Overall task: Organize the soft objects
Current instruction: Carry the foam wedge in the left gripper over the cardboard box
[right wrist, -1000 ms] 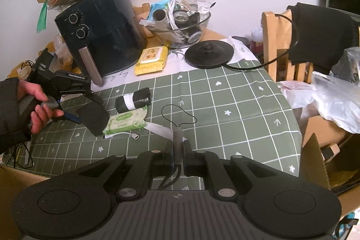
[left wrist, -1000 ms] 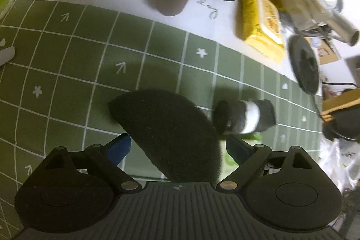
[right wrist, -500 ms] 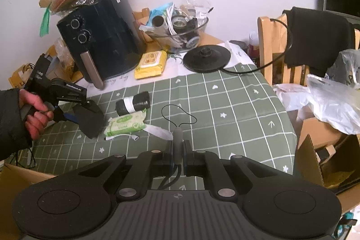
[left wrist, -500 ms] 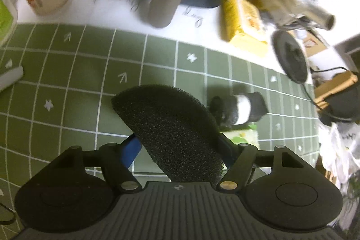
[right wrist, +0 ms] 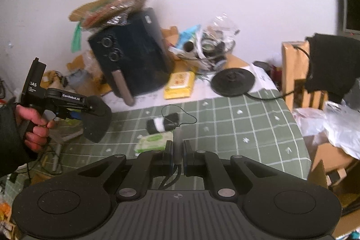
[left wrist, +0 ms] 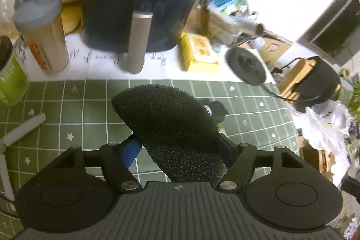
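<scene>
Tablecloth [right wrist: 258, 127], green grid, cluttered at the wall side by fryer [right wrist: 135, 60]; right edge clear. My left gripper [left wrist: 177, 147] clamps sponge [left wrist: 171, 125], right gripper [right wrist: 177, 150] pinches strap [right wrist: 177, 138].

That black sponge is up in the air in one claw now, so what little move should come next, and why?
Probably carry the black foam sponge sideways toward wherever soft things are being gathered. The left gripper grips it on both sides, clear of the green checked tablecloth; no container shows, so the spot is a guess.
</scene>
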A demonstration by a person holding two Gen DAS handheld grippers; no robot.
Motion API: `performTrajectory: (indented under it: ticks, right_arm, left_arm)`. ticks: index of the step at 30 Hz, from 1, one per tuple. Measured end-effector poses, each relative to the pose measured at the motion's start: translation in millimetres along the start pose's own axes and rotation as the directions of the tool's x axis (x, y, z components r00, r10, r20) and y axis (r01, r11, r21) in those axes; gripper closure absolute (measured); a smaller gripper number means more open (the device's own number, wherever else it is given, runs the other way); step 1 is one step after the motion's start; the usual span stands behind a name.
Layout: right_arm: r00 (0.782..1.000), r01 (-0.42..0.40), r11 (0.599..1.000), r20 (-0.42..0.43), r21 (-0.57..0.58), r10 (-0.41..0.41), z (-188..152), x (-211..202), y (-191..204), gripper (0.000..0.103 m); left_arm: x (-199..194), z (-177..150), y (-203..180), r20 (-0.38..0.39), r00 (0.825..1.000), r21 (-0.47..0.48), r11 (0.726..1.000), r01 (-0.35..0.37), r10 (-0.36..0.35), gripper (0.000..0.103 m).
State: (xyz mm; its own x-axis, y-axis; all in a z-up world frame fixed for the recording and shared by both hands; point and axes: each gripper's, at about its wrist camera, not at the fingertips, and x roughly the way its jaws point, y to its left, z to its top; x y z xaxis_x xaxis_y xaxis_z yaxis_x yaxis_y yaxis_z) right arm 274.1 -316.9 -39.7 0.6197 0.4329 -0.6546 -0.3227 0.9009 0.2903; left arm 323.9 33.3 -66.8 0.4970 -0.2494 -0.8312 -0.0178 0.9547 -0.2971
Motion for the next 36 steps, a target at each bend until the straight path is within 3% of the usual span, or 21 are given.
performTrajectory:
  ticks: [7, 16, 27, 28, 30, 31, 32, 36]
  right_arm:
    - [0.992, -0.120, 0.991, -0.034, -0.064, 0.118, 2.2, -13.5, 16.3, 0.093]
    - [0.964, -0.246, 0.957, -0.139, -0.152, 0.226, -12.3, -13.4, 36.5, 0.093]
    - [0.898, -0.394, 0.882, -0.312, -0.260, 0.309, -25.7, -0.5, 61.9, 0.092]
    - [0.897, -0.389, 0.880, -0.327, -0.271, 0.296, -28.1, 2.2, 64.2, 0.088]
    - [0.894, -0.386, 0.875, -0.353, -0.290, 0.277, -34.2, 6.4, 68.1, 0.060]
    - [0.894, -0.387, 0.873, -0.355, -0.299, 0.275, -36.8, 6.4, 70.0, 0.036]
    - [0.896, -0.387, 0.870, -0.349, -0.306, 0.276, -39.4, 5.2, 71.7, 0.020]
    - [0.896, -0.390, 0.873, -0.338, -0.293, 0.287, -41.3, 2.2, 70.0, 0.011]
  left_arm:
    - [-44.9, -14.0, -8.9, 0.049, 0.998, 0.027, 0.999, 0.044, -0.045, 0.032]
    - [-92.1, -47.8, -27.3, 0.088, 0.995, 0.138, 0.990, 0.035, -0.048, 0.032]
    - [-123.5, -87.2, -30.0, 0.059, 0.994, 0.134, 0.988, 0.079, -0.087, 0.032]
    - [-125.6, -91.1, -30.2, 0.056, 0.994, 0.130, 0.988, 0.082, -0.090, 0.032]
    - [-128.6, -99.1, -31.1, 0.047, 0.994, 0.126, 0.988, 0.089, -0.096, 0.032]
    - [-129.7, -103.3, -31.6, 0.042, 0.994, 0.122, 0.988, 0.091, -0.097, 0.032]
    - [-130.1, -107.7, -32.0, 0.034, 0.995, 0.119, 0.989, 0.092, -0.096, 0.032]
    - [-130.8, -122.9, -31.0, 0.008, 0.995, 0.096, 0.991, 0.095, -0.096, 0.031]
